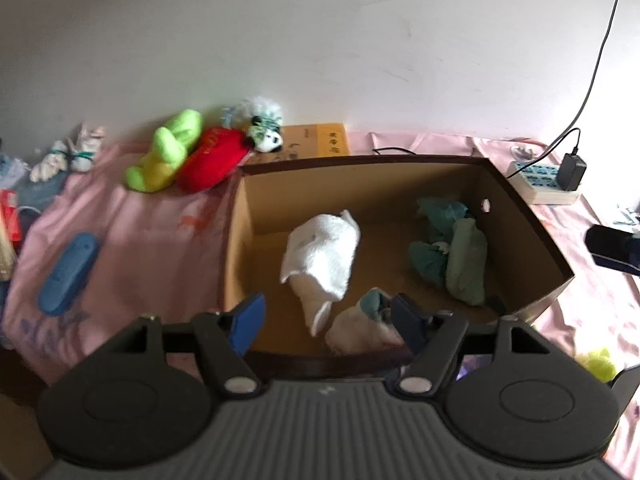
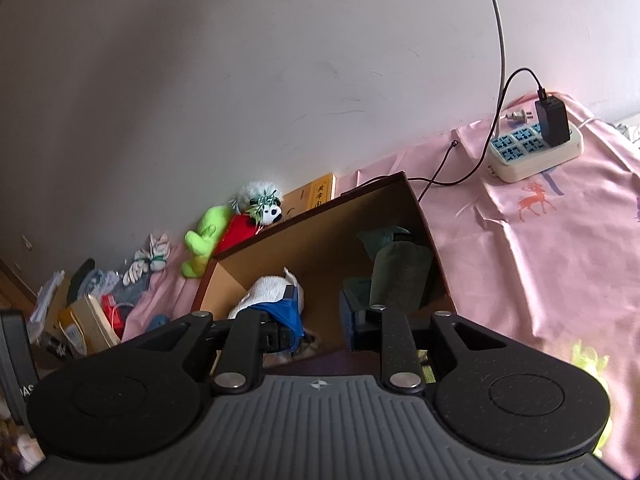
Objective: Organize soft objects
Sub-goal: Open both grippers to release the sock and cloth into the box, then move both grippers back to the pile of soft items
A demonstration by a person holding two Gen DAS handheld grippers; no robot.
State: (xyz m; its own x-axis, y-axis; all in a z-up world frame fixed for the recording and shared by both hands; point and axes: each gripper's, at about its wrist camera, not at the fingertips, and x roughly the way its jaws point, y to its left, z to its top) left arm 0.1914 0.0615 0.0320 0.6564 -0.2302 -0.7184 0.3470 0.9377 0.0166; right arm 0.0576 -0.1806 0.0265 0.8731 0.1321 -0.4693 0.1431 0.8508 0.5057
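Observation:
An open cardboard box [image 1: 240,216] sits on the pink bed sheet. Inside lie a white plush [image 1: 320,256], a small white and teal soft toy [image 1: 360,328] near the front wall, and green and teal cloth bundles [image 1: 460,256]. My left gripper [image 1: 328,320] is open and empty above the box's near edge. My right gripper [image 2: 320,316] is open and empty over the same box [image 2: 320,232]; the white plush [image 2: 268,292] and green bundle [image 2: 400,272] show beyond it. A lime green plush [image 1: 164,156], a red plush [image 1: 212,160] and a panda toy [image 1: 266,136] lie by the wall.
A blue flat object [image 1: 68,276] lies left of the box. A yellow book [image 1: 320,142] stands behind the box. A power strip with a black charger [image 2: 536,148] and cables sit at right. Clutter [image 2: 80,312] lies at far left. A small white knotted toy [image 1: 68,156] lies by the wall.

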